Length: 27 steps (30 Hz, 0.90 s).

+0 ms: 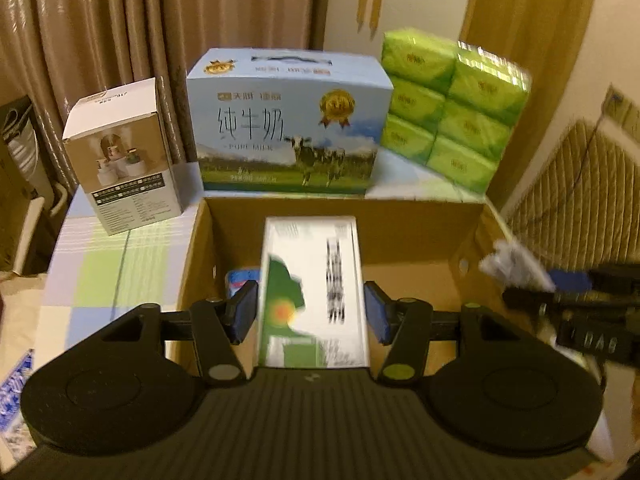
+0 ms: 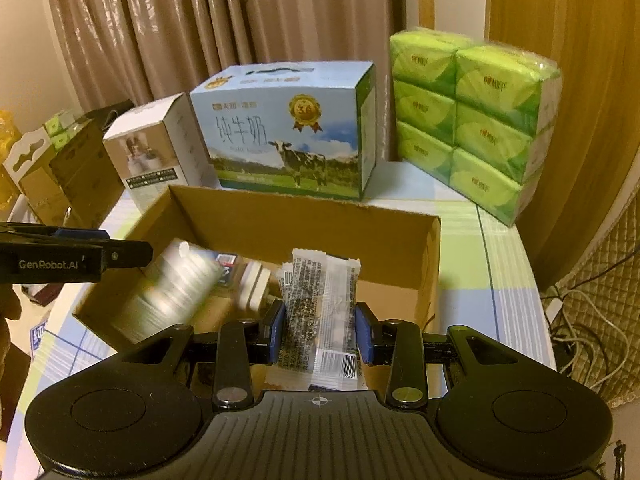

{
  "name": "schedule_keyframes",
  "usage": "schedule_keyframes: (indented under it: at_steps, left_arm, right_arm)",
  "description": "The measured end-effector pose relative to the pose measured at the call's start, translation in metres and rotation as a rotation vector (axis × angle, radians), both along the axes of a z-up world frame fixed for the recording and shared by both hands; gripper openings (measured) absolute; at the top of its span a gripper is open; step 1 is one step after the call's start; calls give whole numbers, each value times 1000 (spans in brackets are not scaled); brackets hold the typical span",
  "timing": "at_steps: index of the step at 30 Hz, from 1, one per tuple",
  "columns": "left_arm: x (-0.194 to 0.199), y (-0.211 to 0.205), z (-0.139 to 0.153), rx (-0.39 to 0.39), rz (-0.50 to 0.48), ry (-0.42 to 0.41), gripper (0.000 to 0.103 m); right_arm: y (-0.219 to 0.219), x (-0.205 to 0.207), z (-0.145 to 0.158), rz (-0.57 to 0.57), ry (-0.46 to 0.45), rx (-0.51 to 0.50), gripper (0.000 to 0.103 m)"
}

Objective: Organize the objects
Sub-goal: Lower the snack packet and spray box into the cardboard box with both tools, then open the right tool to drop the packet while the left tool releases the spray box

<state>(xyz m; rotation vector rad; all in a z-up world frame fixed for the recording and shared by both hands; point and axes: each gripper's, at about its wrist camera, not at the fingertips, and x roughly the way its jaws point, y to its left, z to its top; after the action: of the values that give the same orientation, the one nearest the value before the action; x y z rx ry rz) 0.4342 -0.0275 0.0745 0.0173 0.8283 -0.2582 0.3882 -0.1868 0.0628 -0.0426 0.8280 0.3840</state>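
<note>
Brown curtains fill the top of both views, over a table with a pale checked cloth.

Along the back edge stand a blue milk carton case, a small white product box at left and a green tissue pack at right; all look parked out of the way.

Centre frame: an open cardboard box, top flaps gone, likely the collecting bin.

Left gripper, low centre of its view: blue pads sit at the two long sides of a white-and-green carton, narrow setting, apparently clamped on it. The carton is blurred and hangs over the box opening, long axis pointing away, probably so it can go in flat.

Right gripper, low centre of its view: pads pinch a clear snack packet across its width, barcode end toward the camera, over the near wall of the box.

Box floor, seen at middle left of the right view: a few small items, including a white block; the rest are too blurred to name.

Judgement: both pieces are mid-delivery, neither released.
</note>
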Motion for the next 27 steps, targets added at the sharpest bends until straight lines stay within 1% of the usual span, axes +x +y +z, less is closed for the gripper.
schedule_keyframes:
  at_steps: [3,6,12,13,14,16,18,24,27]
  left_arm:
    - [1,0,-4,8,5,8,59]
    - [-7,-3,-9,58,-18,9,59]
    - [-13,-1,-16,73,-25,30,59]
    - [-14,-1,-17,76,-26,31,59]
    - [-14,-1,-18,75,-27,32,59]
    - [-16,0,-17,71,-28,32,59]
    - [-18,1,-17,68,-28,29,59]
    - [-30,5,-16,73,-36,25,60]
    - [-39,8,-14,62,-31,23,60]
  right_arm:
    - [0,-1,-6,4,6,-8,34]
    - [1,-1,-9,3,15,-6,34]
    - [3,-1,-5,4,-1,-6,34]
    - [4,0,-4,6,-12,-6,36]
    - [5,0,-3,14,-27,-6,51]
    - [5,0,-1,16,-52,-8,78]
    - [4,-5,2,21,-80,-15,79]
    - [-1,-19,7,29,-85,-27,79]
    - [-3,-31,11,34,-88,-28,79]
